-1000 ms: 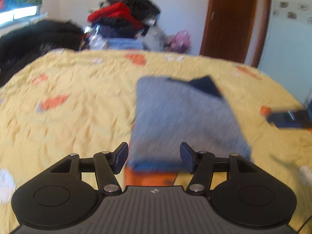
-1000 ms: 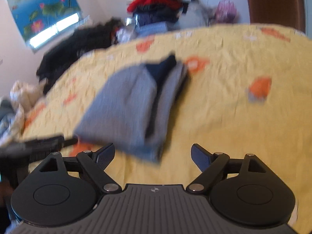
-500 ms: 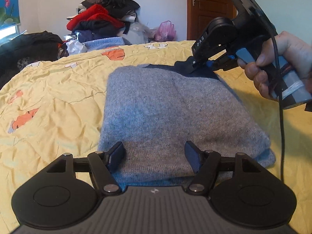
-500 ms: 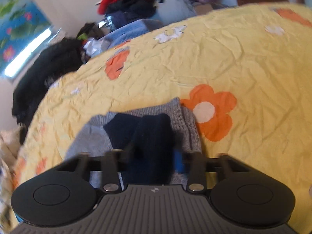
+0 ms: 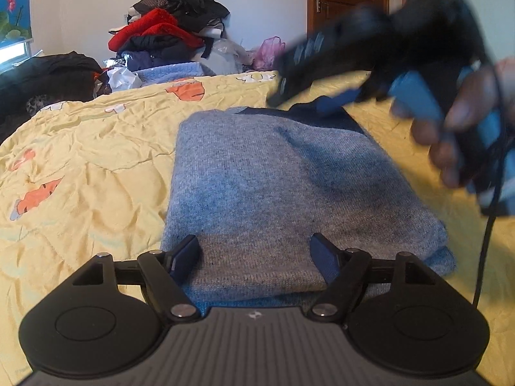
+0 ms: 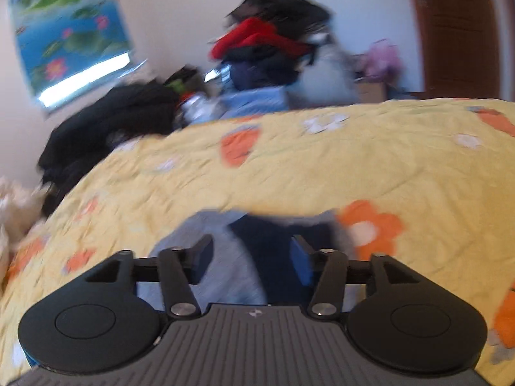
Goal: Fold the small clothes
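ITEM: folded grey knitted sweater with navy collar (image 5: 289,186) flat mid-bed on yellow flowered bedspread (image 5: 87,167) | LEFT hand-held gripper (image 5: 254,251): wide, opening, straddling near edge, no pinch | RIGHT hand-held gripper (image 6: 251,251): opening over collar end, nothing pinched | STEP: fold apparently complete, releasing | NEXT: withdraw clear without snagging the knit.

A bed (image 5: 96,160) fills the foreground, its crumpled yellow cover printed with orange and white flowers. Beyond the bed's far edge a heap of clothes (image 5: 167,32), red, black and navy, rises against a plain pale wall (image 5: 80,9). Left of the heap lie dark garments (image 5: 48,74) and hangs a blue poster of water lilies (image 6: 67,38) above a bright strip of daylight. Right of the heap stands a brown wooden door (image 5: 344,0), with a pink bag (image 5: 268,50) near its foot.
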`<control>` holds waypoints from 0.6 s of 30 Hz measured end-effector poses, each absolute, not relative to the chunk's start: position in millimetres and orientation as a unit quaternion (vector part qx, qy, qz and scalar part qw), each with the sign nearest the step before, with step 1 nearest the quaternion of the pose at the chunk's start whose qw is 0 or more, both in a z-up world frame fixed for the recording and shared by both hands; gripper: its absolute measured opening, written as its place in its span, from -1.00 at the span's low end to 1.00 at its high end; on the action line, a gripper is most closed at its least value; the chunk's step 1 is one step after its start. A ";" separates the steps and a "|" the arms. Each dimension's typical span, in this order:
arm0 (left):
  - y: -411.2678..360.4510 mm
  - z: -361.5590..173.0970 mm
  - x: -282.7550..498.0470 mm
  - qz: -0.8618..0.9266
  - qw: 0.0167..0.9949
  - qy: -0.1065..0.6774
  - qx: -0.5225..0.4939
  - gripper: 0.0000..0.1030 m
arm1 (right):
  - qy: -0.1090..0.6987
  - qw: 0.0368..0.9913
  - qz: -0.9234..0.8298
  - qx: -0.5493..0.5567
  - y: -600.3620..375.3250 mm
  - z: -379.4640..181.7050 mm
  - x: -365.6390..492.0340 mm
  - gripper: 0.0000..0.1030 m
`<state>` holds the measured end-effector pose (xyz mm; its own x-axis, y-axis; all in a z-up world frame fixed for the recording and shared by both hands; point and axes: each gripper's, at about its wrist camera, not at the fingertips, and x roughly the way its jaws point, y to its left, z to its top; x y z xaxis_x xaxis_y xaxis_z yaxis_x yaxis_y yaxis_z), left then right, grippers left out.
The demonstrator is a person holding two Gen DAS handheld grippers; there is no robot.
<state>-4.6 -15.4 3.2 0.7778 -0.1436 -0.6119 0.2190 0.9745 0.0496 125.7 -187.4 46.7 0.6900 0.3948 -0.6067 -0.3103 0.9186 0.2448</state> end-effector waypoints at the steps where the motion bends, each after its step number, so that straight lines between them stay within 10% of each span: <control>1: -14.1 3.2 -3.8 -0.098 0.941 0.319 0.057 0.50 | 0.372 0.909 0.181 0.049 -183.1 32.0 133.1 0.27; 18: 17.0 -2.9 -55.6 -0.051 0.940 0.338 0.002 0.73 | 0.364 0.921 0.124 0.069 -252.9 5.5 -86.3 0.77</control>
<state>-55.6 17.0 -2.9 0.7665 -0.0941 -0.6353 0.0966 0.9948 -0.0308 -86.3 -252.9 5.5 0.7044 0.2785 -0.6528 -0.1774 0.9597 0.2180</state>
